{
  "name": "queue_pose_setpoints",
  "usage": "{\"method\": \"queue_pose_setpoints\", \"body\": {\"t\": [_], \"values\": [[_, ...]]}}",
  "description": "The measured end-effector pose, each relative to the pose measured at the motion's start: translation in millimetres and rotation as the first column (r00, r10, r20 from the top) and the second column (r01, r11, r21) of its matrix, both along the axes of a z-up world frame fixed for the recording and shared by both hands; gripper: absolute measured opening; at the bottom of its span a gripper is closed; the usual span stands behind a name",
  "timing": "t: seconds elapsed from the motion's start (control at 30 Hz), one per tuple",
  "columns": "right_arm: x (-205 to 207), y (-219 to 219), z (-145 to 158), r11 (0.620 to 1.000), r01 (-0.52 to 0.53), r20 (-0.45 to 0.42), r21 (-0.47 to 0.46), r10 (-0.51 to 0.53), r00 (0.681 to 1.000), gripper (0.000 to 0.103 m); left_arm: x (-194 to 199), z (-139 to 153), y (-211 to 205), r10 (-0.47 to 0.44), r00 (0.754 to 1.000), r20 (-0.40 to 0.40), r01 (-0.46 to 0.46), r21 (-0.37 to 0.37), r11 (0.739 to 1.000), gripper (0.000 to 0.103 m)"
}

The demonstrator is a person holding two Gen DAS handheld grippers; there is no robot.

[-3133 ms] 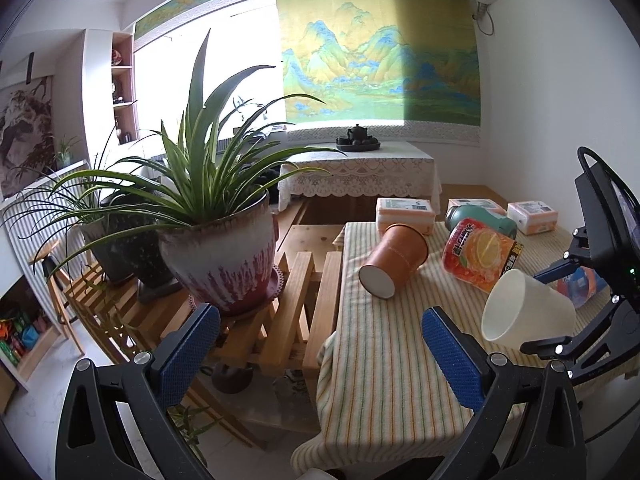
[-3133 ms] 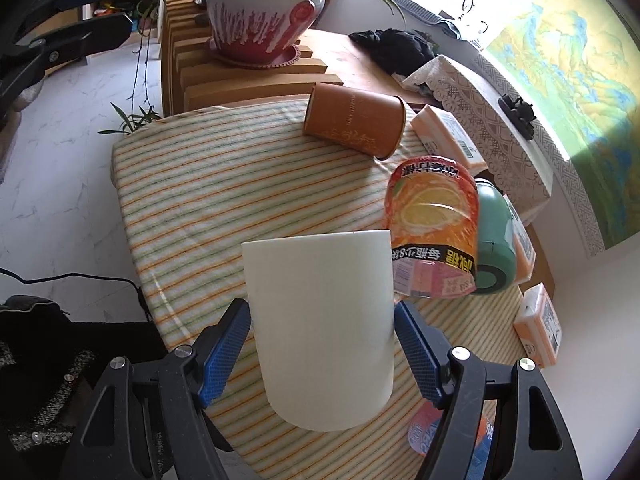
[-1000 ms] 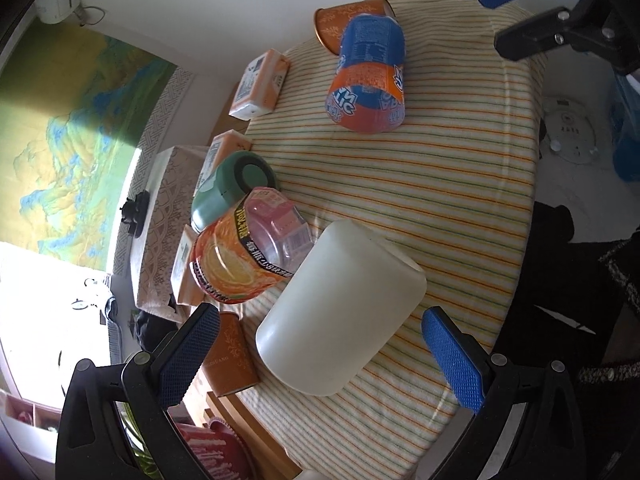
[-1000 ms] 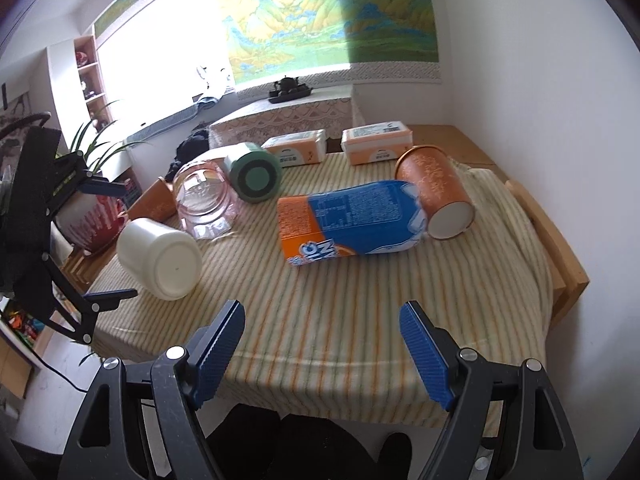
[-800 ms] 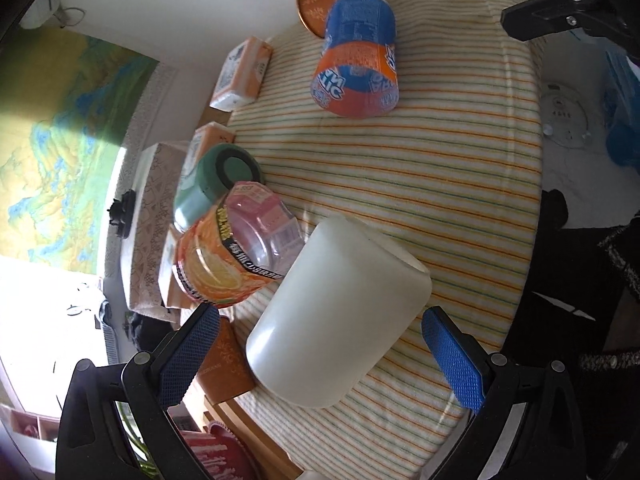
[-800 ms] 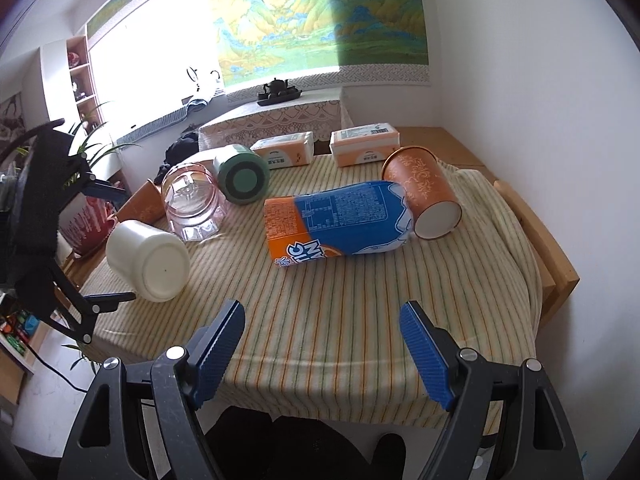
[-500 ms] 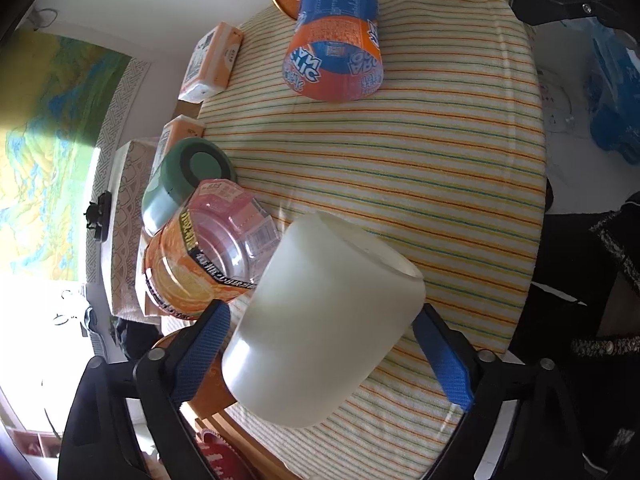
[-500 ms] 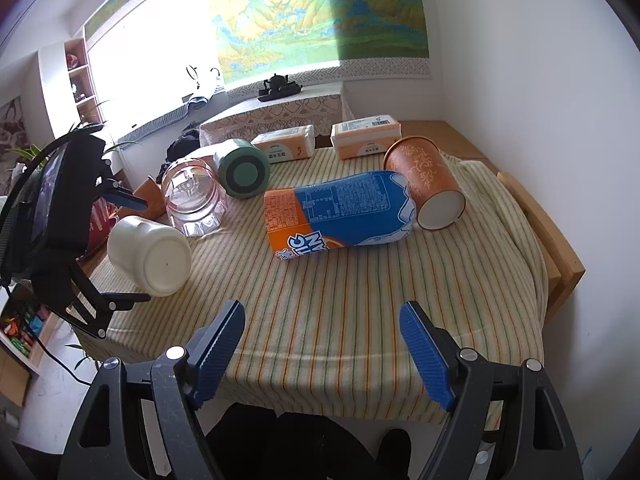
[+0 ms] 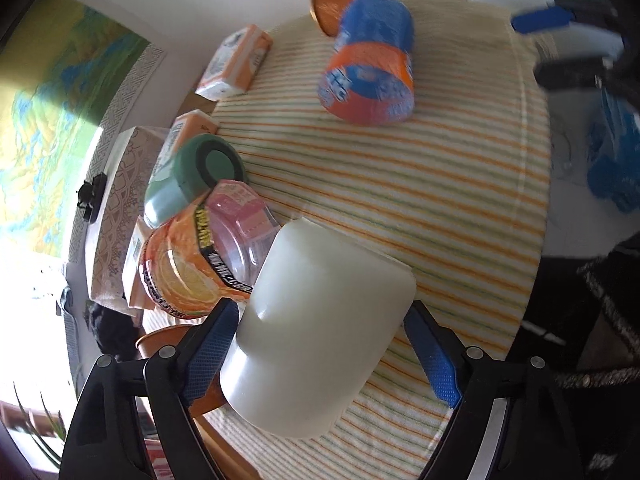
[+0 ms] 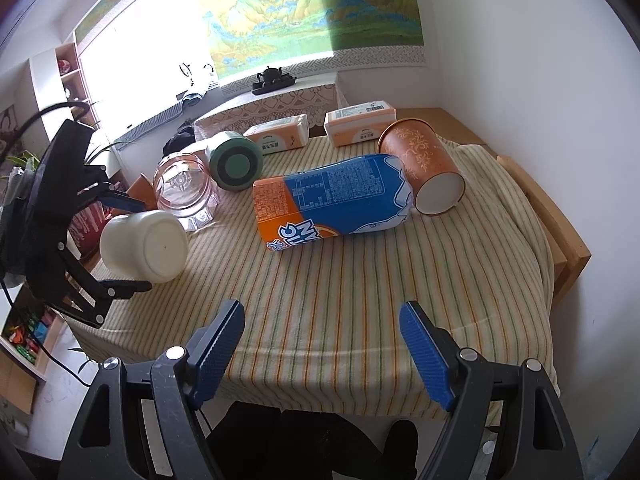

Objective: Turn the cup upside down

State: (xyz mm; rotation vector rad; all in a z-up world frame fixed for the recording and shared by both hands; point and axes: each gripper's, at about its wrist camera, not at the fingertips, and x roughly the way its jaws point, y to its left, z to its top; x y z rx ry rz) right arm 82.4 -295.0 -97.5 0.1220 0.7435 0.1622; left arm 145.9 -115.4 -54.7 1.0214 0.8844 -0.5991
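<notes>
A white plastic cup (image 9: 316, 328) sits between the blue pads of my left gripper (image 9: 320, 354), which is shut on it. The right wrist view shows the cup (image 10: 146, 246) tilted on its side, its flat base facing me, just above the left end of the striped tablecloth (image 10: 360, 280), with the left gripper (image 10: 120, 244) around it. My right gripper (image 10: 322, 344) is open and empty above the table's near edge.
An orange-and-blue snack bag (image 10: 332, 202), a patterned orange paper cup (image 10: 424, 170), a clear pink jar (image 10: 186, 190), a green canister (image 10: 234, 166) and two orange boxes (image 10: 360, 122) lie on the table. A potted plant stands beyond its left end.
My left gripper has closed its pads onto the white cup and tipped it further. The right gripper, which held the cup three seconds ago, stays open and back.
</notes>
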Motion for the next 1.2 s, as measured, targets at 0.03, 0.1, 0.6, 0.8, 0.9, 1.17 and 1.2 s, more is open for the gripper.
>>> {"method": "queue_pose_setpoints", "body": {"t": [0.03, 0.1, 0.6, 0.8, 0.9, 1.17, 1.2], "values": [[0, 0, -1, 1.0, 0.002, 0.0, -0.002, -0.002, 1.0, 0.076, 0, 5, 2, 0.015, 1.0, 0.001, -0.015, -0.039, 0.999, 0.087], [1, 0, -2, 1.0, 0.003, -0.003, 0.0, -0.003, 1.0, 0.076, 0, 15, 5, 0.043, 0.999, -0.001, -0.043, -0.119, 0.992, 0.086], [3, -8, -1, 1.0, 0.022, -0.004, 0.017, -0.022, 1.0, 0.076, 11, 35, 21, 0.22, 0.959, -0.177, -0.277, -0.74, 0.613, 0.084], [2, -7, -1, 1.0, 0.012, -0.005, 0.016, -0.012, 1.0, 0.076, 19, 21, 17, 0.25, 0.949, -0.191, -0.304, -0.762, 0.572, 0.084], [1, -8, 0, 1.0, 0.014, -0.003, 0.018, -0.013, 1.0, 0.076, 16, 19, 15, 0.25, 0.955, -0.157, -0.278, -0.765, 0.58, 0.084], [-1, -7, 3, 0.999, 0.007, 0.004, 0.032, -0.007, 1.0, 0.076, -1, 17, 21, 0.262, 0.961, -0.091, -0.243, -0.734, 0.635, 0.081], [-1, -5, 3, 1.0, 0.005, 0.005, 0.031, -0.005, 1.0, 0.076, -3, 17, 24, 0.267, 0.96, -0.088, -0.245, -0.729, 0.639, 0.081]]}}
